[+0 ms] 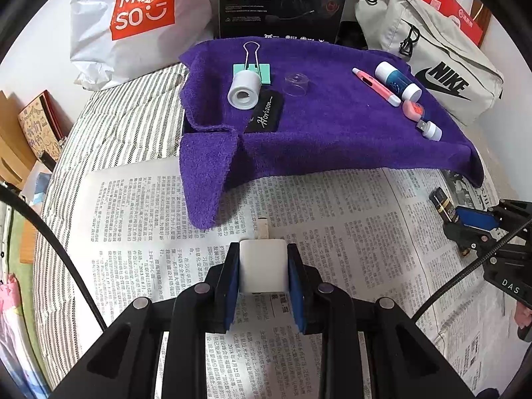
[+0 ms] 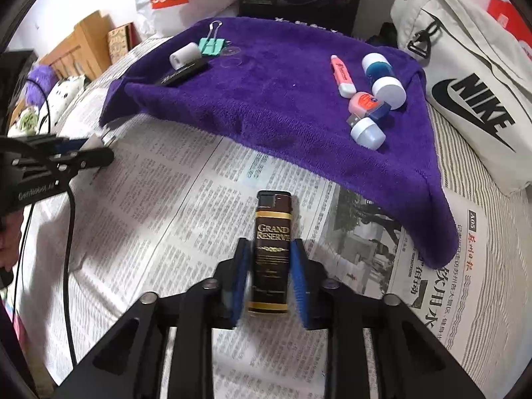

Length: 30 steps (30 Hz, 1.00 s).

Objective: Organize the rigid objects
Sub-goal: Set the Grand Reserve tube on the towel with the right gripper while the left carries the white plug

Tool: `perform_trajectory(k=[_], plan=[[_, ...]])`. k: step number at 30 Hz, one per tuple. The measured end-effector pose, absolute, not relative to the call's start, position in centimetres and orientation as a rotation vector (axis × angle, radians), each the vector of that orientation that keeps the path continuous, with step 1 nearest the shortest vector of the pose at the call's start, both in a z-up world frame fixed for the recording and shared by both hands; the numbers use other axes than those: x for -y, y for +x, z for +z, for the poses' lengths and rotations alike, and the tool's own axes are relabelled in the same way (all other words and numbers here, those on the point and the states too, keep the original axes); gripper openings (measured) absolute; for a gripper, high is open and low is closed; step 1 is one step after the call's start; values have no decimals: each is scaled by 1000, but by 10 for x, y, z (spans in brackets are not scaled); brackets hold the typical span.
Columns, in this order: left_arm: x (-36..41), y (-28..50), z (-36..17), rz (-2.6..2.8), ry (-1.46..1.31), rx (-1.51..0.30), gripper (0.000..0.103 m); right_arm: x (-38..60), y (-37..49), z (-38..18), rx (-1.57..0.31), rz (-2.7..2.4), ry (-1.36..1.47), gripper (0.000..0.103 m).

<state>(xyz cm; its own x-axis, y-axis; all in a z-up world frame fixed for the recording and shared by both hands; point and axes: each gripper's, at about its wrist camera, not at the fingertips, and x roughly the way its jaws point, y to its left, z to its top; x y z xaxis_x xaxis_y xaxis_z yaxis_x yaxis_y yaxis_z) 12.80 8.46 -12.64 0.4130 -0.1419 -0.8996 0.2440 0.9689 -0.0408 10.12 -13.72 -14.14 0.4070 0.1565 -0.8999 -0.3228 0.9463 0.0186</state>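
Observation:
My left gripper (image 1: 263,259) is shut on a white charger plug (image 1: 263,266), held over the newspaper (image 1: 349,232) in front of the purple towel (image 1: 332,133). My right gripper (image 2: 270,259) is shut on a dark brown "Grand Reserve" lighter (image 2: 271,249) over the newspaper (image 2: 166,216); it also shows at the right edge of the left wrist view (image 1: 465,219). On the towel (image 2: 282,99) lie a white roll (image 1: 243,88), a green binder clip (image 1: 252,66), a black tag (image 1: 267,113), a clear cap (image 1: 296,83), a pink pen (image 1: 375,86), a blue bottle (image 1: 397,79) and a USB stick (image 1: 429,128).
A Miniso bag (image 1: 139,23), a black box (image 1: 282,0) and a Nike bag (image 1: 432,63) stand behind the towel. A striped sheet (image 1: 133,123) lies under the newspaper. Wooden furniture (image 2: 76,50) stands at the left.

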Motion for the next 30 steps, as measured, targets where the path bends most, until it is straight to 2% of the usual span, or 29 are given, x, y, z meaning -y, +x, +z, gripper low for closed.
perform_trajectory(k=[16,30], plan=[[-86,129,-124,-240,68,-1157,25,141,98,-140,-1136,353,-127,24],[-81,130,-84,-284,62,-1108,25,164,105,-90,-1038,375,-96,24]])
